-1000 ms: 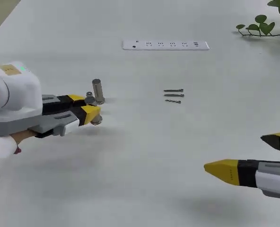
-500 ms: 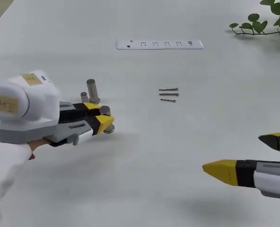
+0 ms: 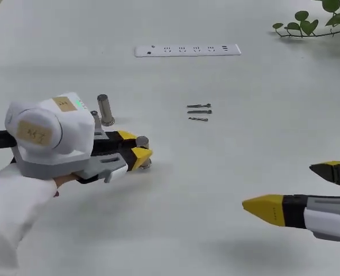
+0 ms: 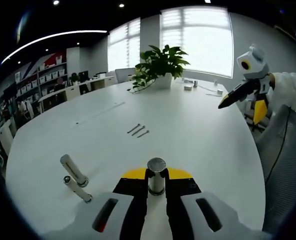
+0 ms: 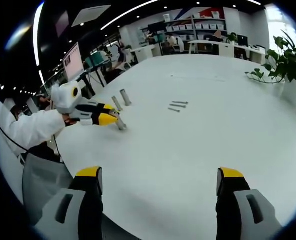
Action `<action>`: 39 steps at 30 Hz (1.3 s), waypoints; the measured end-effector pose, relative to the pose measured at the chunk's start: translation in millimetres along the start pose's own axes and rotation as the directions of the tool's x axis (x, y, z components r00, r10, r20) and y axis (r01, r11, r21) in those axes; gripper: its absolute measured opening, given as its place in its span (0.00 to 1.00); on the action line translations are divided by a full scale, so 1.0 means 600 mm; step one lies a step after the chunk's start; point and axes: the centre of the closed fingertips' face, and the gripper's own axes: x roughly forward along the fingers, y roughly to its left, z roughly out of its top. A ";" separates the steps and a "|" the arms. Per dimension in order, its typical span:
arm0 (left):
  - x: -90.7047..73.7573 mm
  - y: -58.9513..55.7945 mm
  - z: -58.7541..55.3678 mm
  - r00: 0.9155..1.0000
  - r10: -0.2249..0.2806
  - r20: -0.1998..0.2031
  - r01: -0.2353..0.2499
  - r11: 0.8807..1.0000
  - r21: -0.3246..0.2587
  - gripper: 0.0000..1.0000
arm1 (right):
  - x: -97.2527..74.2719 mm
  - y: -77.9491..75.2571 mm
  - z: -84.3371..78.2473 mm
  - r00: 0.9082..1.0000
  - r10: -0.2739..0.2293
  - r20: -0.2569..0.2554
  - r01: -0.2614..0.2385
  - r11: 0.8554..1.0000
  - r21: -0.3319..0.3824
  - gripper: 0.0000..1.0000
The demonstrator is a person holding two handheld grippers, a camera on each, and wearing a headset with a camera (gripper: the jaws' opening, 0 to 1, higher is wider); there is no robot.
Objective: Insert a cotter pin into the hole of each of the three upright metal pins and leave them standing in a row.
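One upright metal pin stands clamped in the left tongs, gripped at mid-shaft w/ its flat head clear above the yellow tips. Whether its foot rests on the bench or hangs just over it can't be told. Holding it by the shaft likely leaves the cross-hole reachable for a cotter pin.

The other two pins stand close together just behind the left tongs, apart from the held one. Three cotter pins lie side by side near mid-bench, untouched, so no insertion is done yet.

The right tongs hover low at the near right, jaws spread wide and empty, well apart from the cotter pins. They are probably waiting to fetch one.

Vs. a second ago: the left tongs have drawn the held pin out from beside its two neighbours and toward the cotter pins. The right tongs are unchanged, still wide.

Beyond, a power strip lies flat and a plant trails in at the far corner.
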 end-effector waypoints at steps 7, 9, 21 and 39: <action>0.007 0.001 -0.008 1.000 0.014 -0.012 -0.015 1.000 -0.006 0.09 | -0.003 -0.006 -0.003 1.000 -0.005 0.001 0.005 1.000 0.008 0.93; 0.007 0.002 -0.011 1.000 0.020 -0.019 -0.020 1.000 -0.001 0.09 | -0.003 -0.007 -0.005 1.000 -0.004 -0.001 0.004 1.000 0.010 0.92; 0.006 -0.003 -0.014 1.000 0.008 -0.010 -0.009 1.000 -0.011 0.10 | -0.006 -0.004 -0.009 1.000 0.004 0.000 -0.004 1.000 0.016 0.92; -0.017 0.009 -0.009 0.999 0.047 0.020 -0.045 0.995 -0.086 0.26 | -0.027 -0.003 -0.005 1.000 -0.009 0.024 0.009 1.000 0.000 0.92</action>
